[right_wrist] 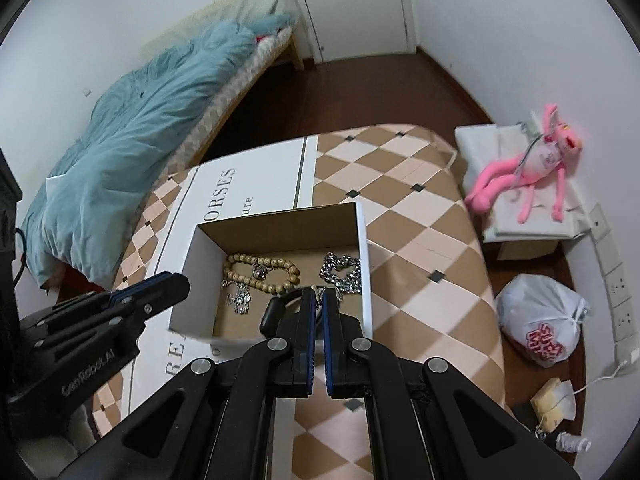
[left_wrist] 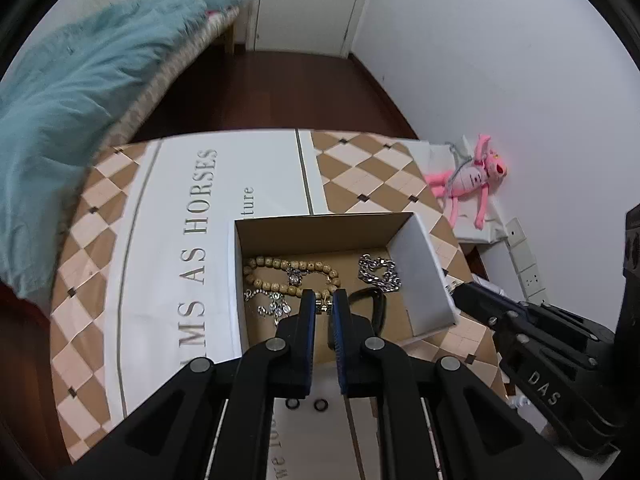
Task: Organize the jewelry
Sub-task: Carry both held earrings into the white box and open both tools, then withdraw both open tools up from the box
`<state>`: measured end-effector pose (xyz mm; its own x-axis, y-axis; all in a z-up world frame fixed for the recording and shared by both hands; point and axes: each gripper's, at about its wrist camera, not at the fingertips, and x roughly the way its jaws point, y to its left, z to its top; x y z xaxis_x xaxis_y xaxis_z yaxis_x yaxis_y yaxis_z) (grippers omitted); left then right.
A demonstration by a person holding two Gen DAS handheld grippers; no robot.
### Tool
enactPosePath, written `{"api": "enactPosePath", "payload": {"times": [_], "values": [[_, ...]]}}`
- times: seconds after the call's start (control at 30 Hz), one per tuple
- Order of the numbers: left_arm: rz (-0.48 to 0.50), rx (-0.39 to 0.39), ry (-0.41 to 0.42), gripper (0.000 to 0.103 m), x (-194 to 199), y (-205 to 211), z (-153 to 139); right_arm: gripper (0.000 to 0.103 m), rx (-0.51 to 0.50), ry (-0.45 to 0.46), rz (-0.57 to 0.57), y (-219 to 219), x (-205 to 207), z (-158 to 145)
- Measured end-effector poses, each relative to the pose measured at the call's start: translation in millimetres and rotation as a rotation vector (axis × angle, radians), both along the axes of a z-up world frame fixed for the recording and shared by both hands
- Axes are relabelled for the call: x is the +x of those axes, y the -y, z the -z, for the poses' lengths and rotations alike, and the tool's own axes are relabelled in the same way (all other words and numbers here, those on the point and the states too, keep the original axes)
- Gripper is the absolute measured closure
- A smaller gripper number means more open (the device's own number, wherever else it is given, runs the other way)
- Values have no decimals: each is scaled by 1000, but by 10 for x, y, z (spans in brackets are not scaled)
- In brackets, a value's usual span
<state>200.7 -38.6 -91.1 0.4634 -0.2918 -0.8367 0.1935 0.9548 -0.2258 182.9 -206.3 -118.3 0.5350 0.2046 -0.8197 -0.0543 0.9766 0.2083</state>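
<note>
An open white cardboard box (left_wrist: 420, 272) (right_wrist: 188, 256) sits on the checked table. Inside lie a wooden bead bracelet (left_wrist: 280, 264) (right_wrist: 264, 262), a silver chain (left_wrist: 380, 272) (right_wrist: 340, 272), a small rhinestone piece (left_wrist: 272, 308) (right_wrist: 240, 300) and a black bangle (left_wrist: 376, 308) (right_wrist: 272, 312). My left gripper (left_wrist: 324, 304) hovers over the box's near side, jaws nearly together, with nothing clearly held. My right gripper (right_wrist: 318, 296) hangs over the box with jaws nearly closed; a small metal clasp shows at its tips. Each gripper shows in the other's view, left (right_wrist: 160, 284) and right (left_wrist: 464, 296).
Two small black rings (left_wrist: 308, 404) lie on the table near me. A bed with a teal blanket (right_wrist: 132, 152) stands left. A pink plush toy (right_wrist: 532, 168) lies on a white box at right. A white bag (right_wrist: 540, 320) sits on the floor.
</note>
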Motion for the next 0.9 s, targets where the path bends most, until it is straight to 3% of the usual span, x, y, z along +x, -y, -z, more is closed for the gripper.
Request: {"api": "enactPosePath", "payload": {"times": [0.2, 0.27, 0.33, 0.37, 0.5, 0.57, 0.63, 0.7, 0.9], "values": [[-33, 55, -80, 92, 221, -31, 113, 99, -16, -133, -22, -19, 339, 175], [-47, 96, -72, 81, 249, -47, 95, 98, -31, -158, -21, -22, 380, 203], [-66, 117, -50, 29, 253, -79, 49, 95, -32, -167, -16, -3, 394, 204], [-75, 121, -35, 23, 259, -102, 22, 92, -38, -166, -12, 7, 401, 191], [-110, 161, -1, 22, 252, -197, -59, 74, -37, -163, 7, 77, 406, 143], [-125, 177, -1, 13, 253, -228, -57, 67, -56, -157, 16, 89, 405, 119], [-141, 192, 0, 5, 237, -264, -41, 48, -85, -154, 24, 85, 403, 99], [-157, 205, 6, 4, 219, -290, -23, 14, -117, -149, 26, 62, 397, 87], [-184, 234, 21, 2, 158, -321, 3, 7, -207, -141, 48, 7, 372, 85]]}}
